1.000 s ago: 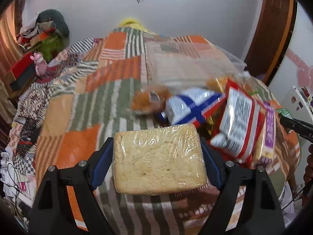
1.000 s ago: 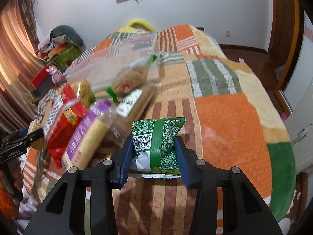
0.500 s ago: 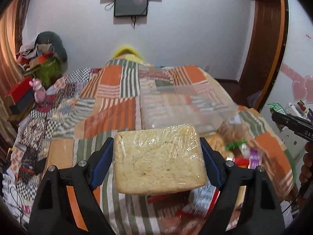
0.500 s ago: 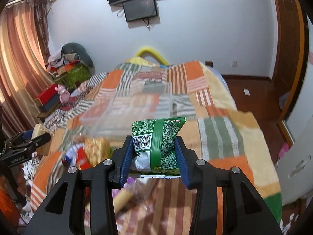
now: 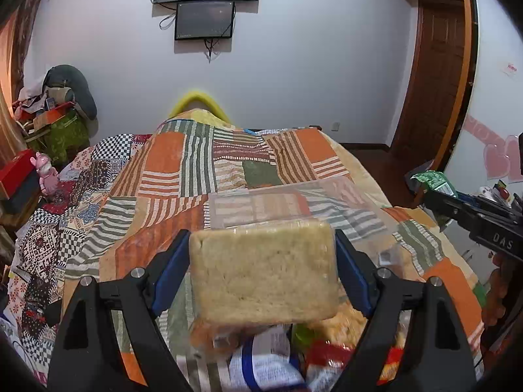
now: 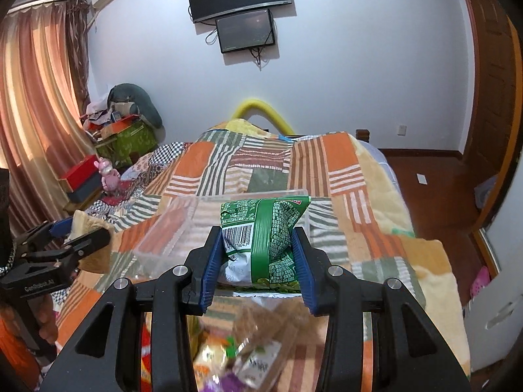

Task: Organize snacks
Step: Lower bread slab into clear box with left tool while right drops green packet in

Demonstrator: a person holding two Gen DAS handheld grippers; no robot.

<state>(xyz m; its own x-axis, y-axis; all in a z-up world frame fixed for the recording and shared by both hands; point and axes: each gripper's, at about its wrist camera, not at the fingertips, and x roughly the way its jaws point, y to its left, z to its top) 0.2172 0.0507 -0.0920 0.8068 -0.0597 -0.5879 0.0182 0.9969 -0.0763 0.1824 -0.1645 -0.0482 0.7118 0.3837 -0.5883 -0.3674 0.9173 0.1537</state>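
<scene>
You are holding both grippers above the patchwork bedspread [image 5: 170, 176], where the clear plastic bin [image 5: 287, 202] is sitting near the middle. Your left gripper [image 5: 263, 269] is pinching the wrapped bread block [image 5: 264, 271] between its 2 blue pads, raised above the blurred snack pile [image 5: 278, 362]. Your right gripper [image 6: 258, 254] is squeezing the green snack bag [image 6: 261, 232] between its 2 fingers, in front of the bin's near edge.

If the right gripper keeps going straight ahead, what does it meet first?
Probably the clear plastic bin on the patchwork quilt; the right gripper, clamping a green snack packet, points over it, though depth is unclear.
</scene>
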